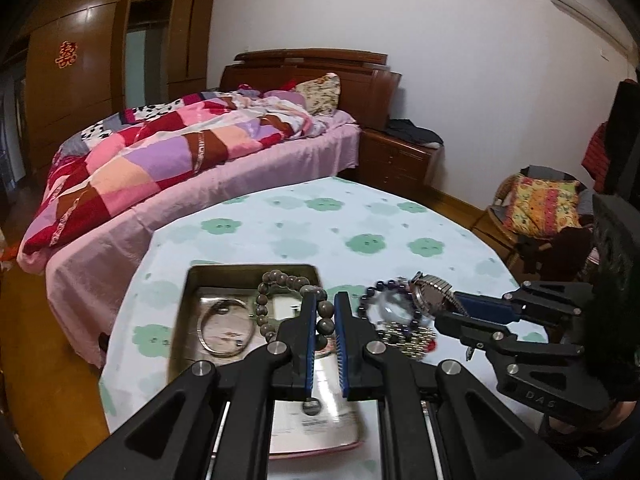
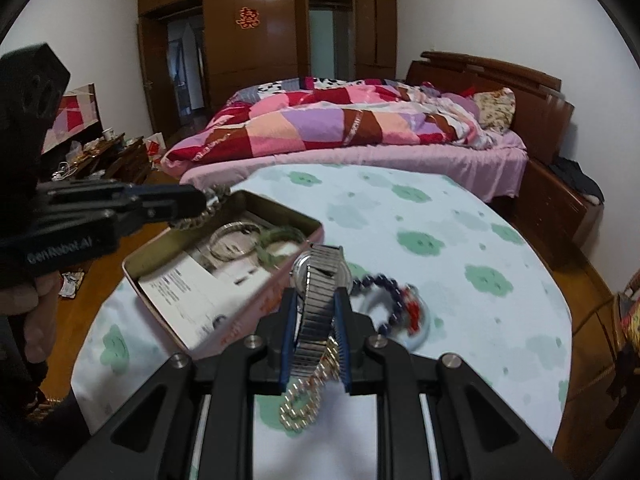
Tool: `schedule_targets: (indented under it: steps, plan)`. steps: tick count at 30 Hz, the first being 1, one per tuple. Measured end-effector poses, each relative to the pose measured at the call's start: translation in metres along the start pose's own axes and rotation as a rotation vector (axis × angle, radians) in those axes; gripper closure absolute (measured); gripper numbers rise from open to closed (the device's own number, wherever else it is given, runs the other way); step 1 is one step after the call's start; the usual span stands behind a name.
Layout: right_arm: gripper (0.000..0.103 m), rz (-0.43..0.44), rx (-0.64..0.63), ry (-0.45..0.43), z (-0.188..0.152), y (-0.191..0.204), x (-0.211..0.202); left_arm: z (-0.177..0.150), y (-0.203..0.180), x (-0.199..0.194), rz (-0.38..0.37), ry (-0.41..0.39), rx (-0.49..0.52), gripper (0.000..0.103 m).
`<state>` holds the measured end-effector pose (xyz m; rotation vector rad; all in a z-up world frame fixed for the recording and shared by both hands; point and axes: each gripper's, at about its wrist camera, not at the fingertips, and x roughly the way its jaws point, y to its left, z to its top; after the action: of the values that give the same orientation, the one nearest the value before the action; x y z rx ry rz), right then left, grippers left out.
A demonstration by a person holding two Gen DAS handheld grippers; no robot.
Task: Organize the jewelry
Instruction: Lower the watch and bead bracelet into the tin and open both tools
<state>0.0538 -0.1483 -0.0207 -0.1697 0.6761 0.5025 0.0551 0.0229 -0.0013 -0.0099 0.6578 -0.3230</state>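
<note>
Between right tongs [image 2: 316, 320]: silver watch [image 2: 320, 276], ribbed stretch band.

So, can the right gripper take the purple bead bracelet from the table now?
Probably not yet. The right gripper is already shut on the metal-band watch, so it has no free grip. The purple bead bracelet lies uncovered just beyond it.

From my remote station: a round table [image 1: 280, 224] under a pale cloth printed with green cloud shapes carries an open metal tin [image 1: 192, 304] near its edge. Beside the tin on the cloth lie a dark-beaded bracelet [image 2: 384, 300] and a clear bangle [image 2: 420, 332].
</note>
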Motion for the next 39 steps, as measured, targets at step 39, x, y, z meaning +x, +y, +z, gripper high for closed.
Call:
schedule_targets:
  steps: [39]
  plan:
    - [0.083,0.019,-0.125,0.123,0.027,0.057,0.104,-0.013,0.059,0.065,0.122,0.113,-0.028,0.095]
